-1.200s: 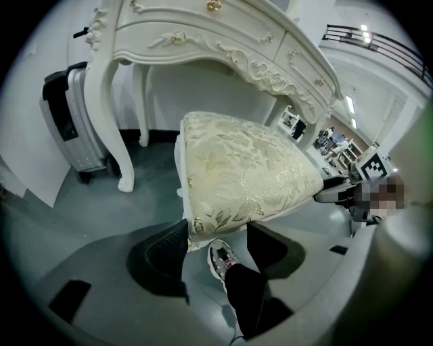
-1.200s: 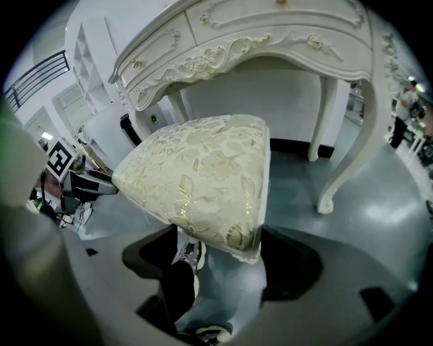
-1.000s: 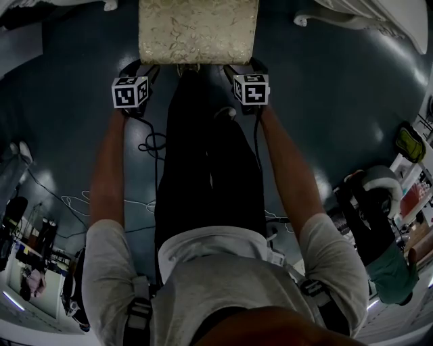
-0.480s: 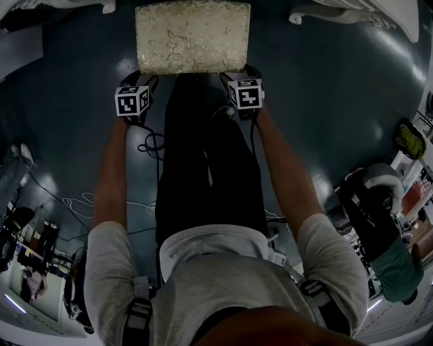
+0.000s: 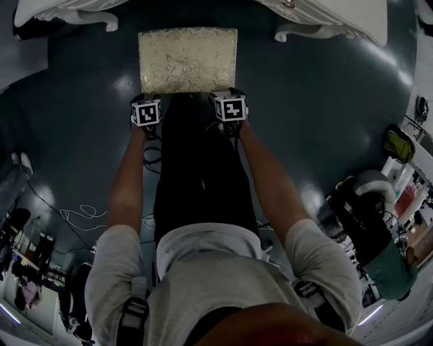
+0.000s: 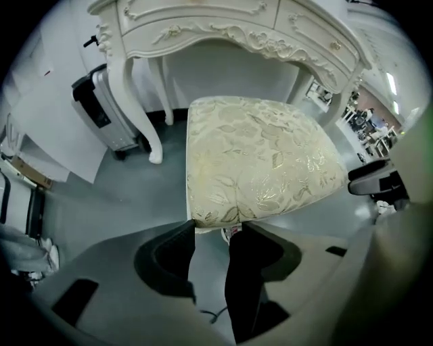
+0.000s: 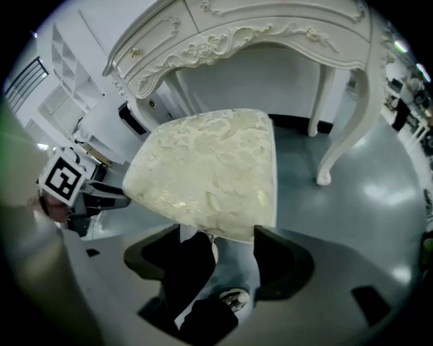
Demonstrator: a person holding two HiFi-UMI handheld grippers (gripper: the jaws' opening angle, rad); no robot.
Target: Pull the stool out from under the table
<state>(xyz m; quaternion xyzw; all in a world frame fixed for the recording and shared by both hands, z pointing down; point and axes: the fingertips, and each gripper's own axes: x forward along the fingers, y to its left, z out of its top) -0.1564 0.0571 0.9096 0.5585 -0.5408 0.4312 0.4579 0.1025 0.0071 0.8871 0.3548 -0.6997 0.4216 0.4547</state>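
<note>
**Head view:** A second ago the top edge of the picture cut off the stool [image 5: 188, 59]. Now you see its whole patterned seat, standing on the dark floor [image 5: 325, 115] in front of the white worktop [image 5: 338, 17] and clear of its front edge. Your left gripper [image 5: 150, 99] and right gripper [image 5: 226, 94] are at the seat's near corners and sit closer together in the picture than before. Your own black-trousered legs [image 5: 203, 169] stand right behind the stool. Loose cables [image 5: 88, 213] lie on the floor to your left, and another person [image 5: 379, 250] is off to your right.

**Left gripper view:** The left gripper [image 6: 218, 224] has just been closing, but its jaws are still apart. The near corner of the stool [image 6: 257, 162] sits at their tips, and only floor and your leg show in the gap. The pads are not pressed on the seat. Beyond it, the drawers of the worktop [image 6: 203, 30] are shut. A white and black unit [image 6: 108, 111] stands beside one curved leg.

**Right gripper view:** The jaws of the right gripper [image 7: 216, 228] are also apart and grip nothing. The near edge of the stool [image 7: 210, 176] lies across their tips. The worktop [image 7: 270, 27] arches behind the seat, and the left gripper's marker cube [image 7: 62, 179] shows at the left.
</note>
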